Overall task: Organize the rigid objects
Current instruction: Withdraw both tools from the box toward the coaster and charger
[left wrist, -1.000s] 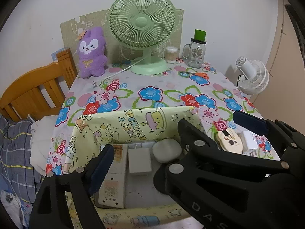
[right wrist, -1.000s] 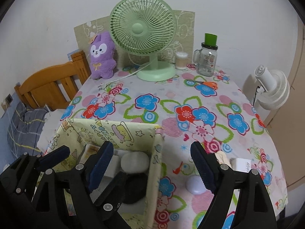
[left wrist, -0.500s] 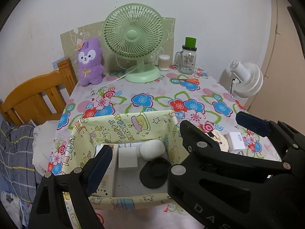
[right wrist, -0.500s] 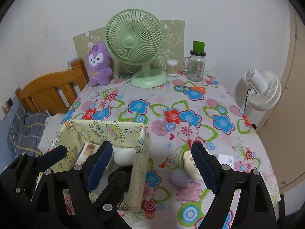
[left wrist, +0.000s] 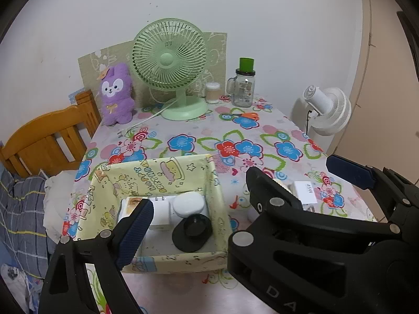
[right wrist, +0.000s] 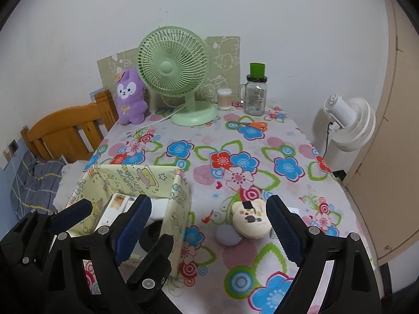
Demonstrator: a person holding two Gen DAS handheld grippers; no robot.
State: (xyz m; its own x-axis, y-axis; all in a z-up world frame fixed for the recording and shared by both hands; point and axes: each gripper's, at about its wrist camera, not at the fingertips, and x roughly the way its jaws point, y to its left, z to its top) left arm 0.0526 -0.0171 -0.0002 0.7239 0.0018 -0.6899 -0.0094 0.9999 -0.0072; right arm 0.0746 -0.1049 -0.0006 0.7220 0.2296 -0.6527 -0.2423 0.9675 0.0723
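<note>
Between my right gripper's [right wrist: 207, 231] opening jaws sits nothing but air, and just beyond them, near the worktop's [right wrist: 288, 141] front right corner, lie the cream bear-shaped case [right wrist: 250, 219] and a small pale round piece [right wrist: 227, 236] touching its left side. My left gripper [left wrist: 235, 196] is spread wide and empty too, hanging over the yellow fabric box [left wrist: 162, 172] at the front left. Inside that box I can see a white charger [left wrist: 159, 213], a white oval case [left wrist: 189, 205], a black round lid [left wrist: 192, 233] and a flat white box [left wrist: 128, 209] against its left wall. So I'd call this the gap between placements: some items stowed, others waiting. A small white carton [left wrist: 305, 191] also waits near the right edge. Next, I reckon, the right gripper drops onto the bear case, straddling its width squarely, without nudging the round piece away.
</note>
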